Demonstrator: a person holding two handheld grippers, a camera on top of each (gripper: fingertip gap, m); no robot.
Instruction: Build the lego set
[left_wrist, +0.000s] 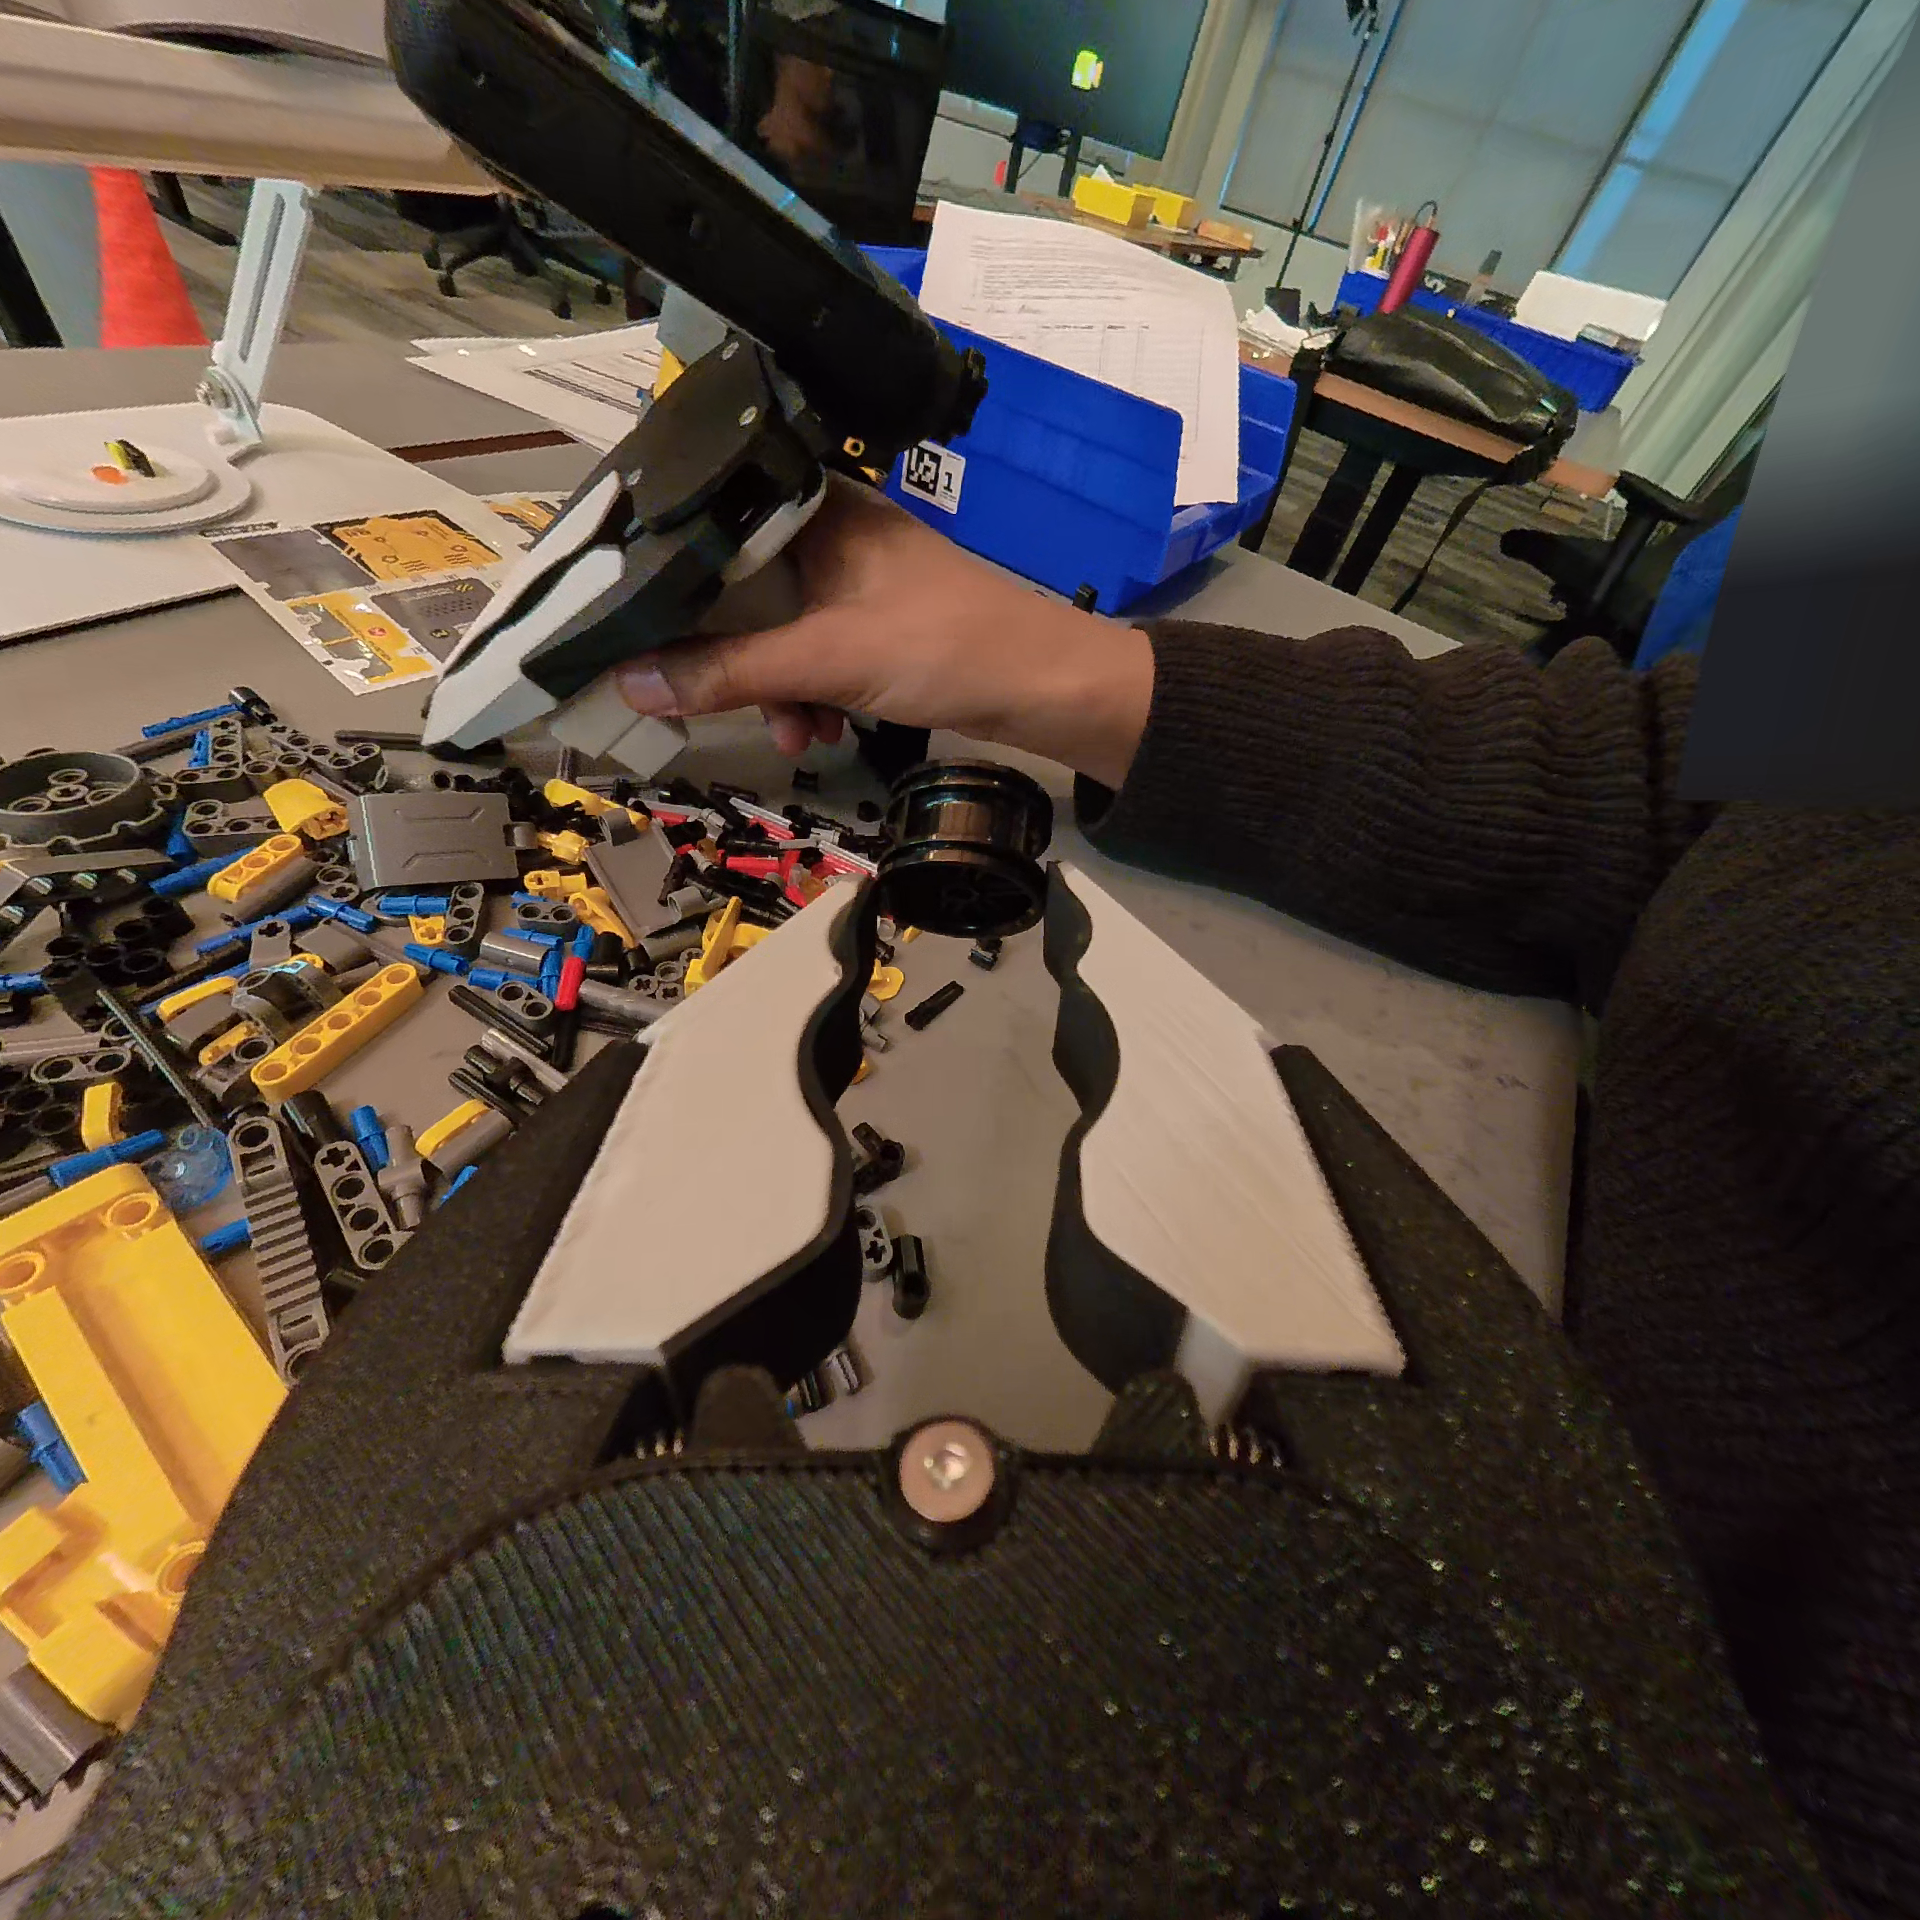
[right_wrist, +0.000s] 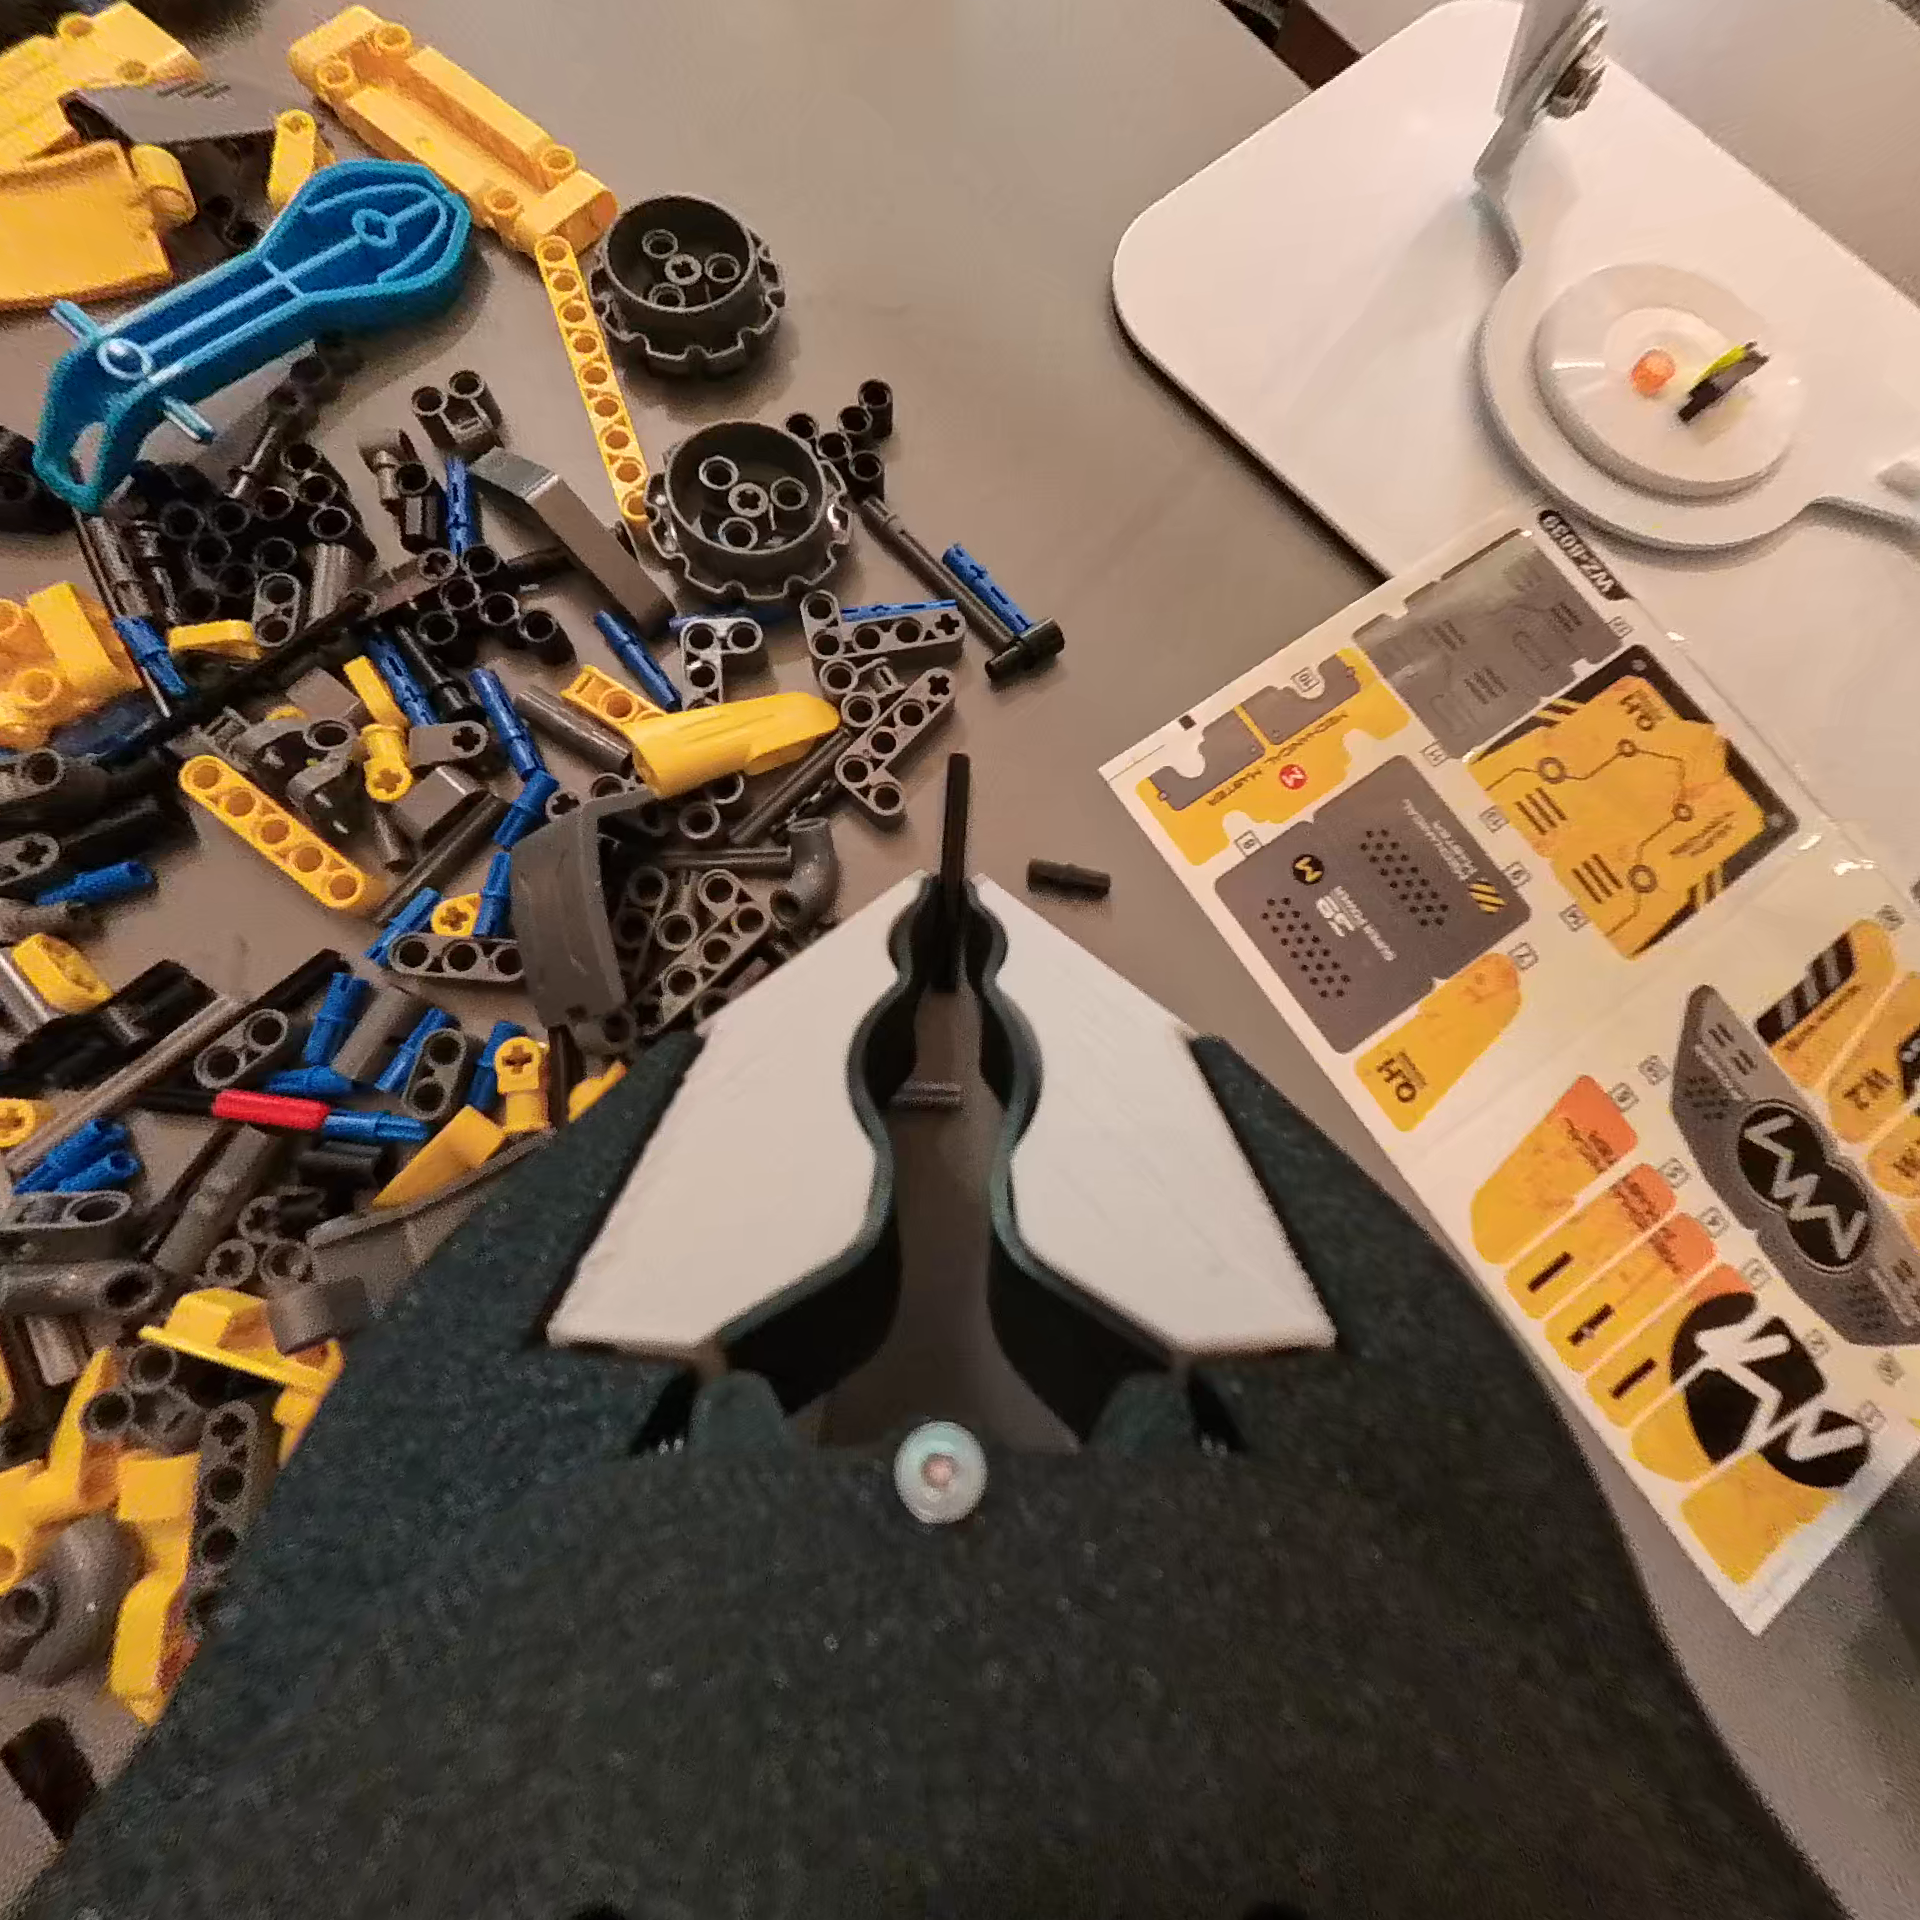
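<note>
Grey tabletop (right_wrist: 987, 260) carries a heap of yellow, black and blue building-toy pieces (right_wrist: 416, 727) at frame left; the right gripper (right_wrist: 948, 894), centre, pinches a thin black axle (right_wrist: 954, 831), while the left gripper (left_wrist: 961, 894) hangs spread beside a black wheel hub (left_wrist: 966, 847).

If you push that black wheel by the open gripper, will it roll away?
Probably. The black wheel lies with its round rim on the grey table, so a nudge would likely roll it. It looks like hard, hollow plastic, so probably light and stiff. The left gripper is open beside it.
</note>
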